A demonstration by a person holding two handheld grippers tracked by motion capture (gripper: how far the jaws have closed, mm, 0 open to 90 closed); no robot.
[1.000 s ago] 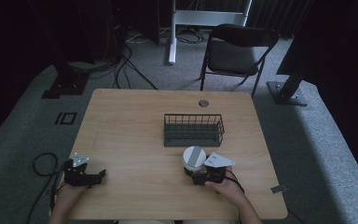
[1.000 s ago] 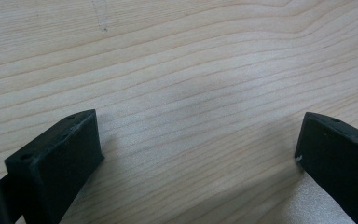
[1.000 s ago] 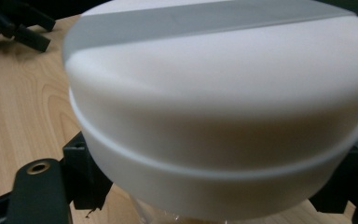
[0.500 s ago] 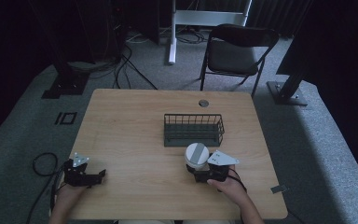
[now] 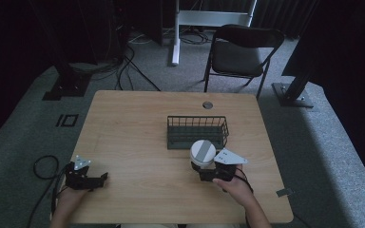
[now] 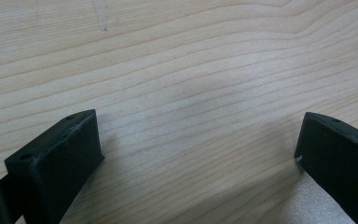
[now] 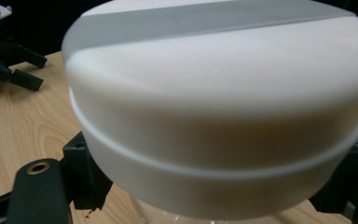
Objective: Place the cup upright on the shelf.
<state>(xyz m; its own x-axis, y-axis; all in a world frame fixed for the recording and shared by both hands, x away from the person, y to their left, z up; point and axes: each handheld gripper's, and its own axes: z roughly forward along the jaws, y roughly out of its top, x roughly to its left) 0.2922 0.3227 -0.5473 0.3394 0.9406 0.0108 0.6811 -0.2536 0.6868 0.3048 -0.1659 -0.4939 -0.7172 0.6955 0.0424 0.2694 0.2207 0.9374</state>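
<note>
In the high view, a wooden bench (image 5: 138,137) fills the middle of the frame. The left gripper (image 5: 100,179) is at the lower left of the frame, near the front edge of the bench, and a hand holds it from below. In the left gripper view its two black jaws stand wide apart at the lower corners, with bare wood grain between them and nothing held.

The right gripper (image 5: 202,170) is at the lower middle-right of the high view, held by a hand (image 5: 235,187) that comes from the bottom edge. It is clamped on a white jar (image 5: 203,153) with a white lid that has a grey stripe across the top. In the right gripper view this white jar (image 7: 219,112) takes most of the frame; the black jaws are seen on both sides below the lid, tight against a clear body under it. At the upper left of that view, farther off, the other gripper is visible on the bench.

Just behind the jar, towards the top of the high view, stands a dark wire basket (image 5: 197,131). I cannot tell if the jar touches it. Above the basket there is a small round grommet (image 5: 207,104) in the bench, near its far edge. Beyond the bench, at the upper right, a black folding chair (image 5: 240,54) stands on the grey carpet.
</note>
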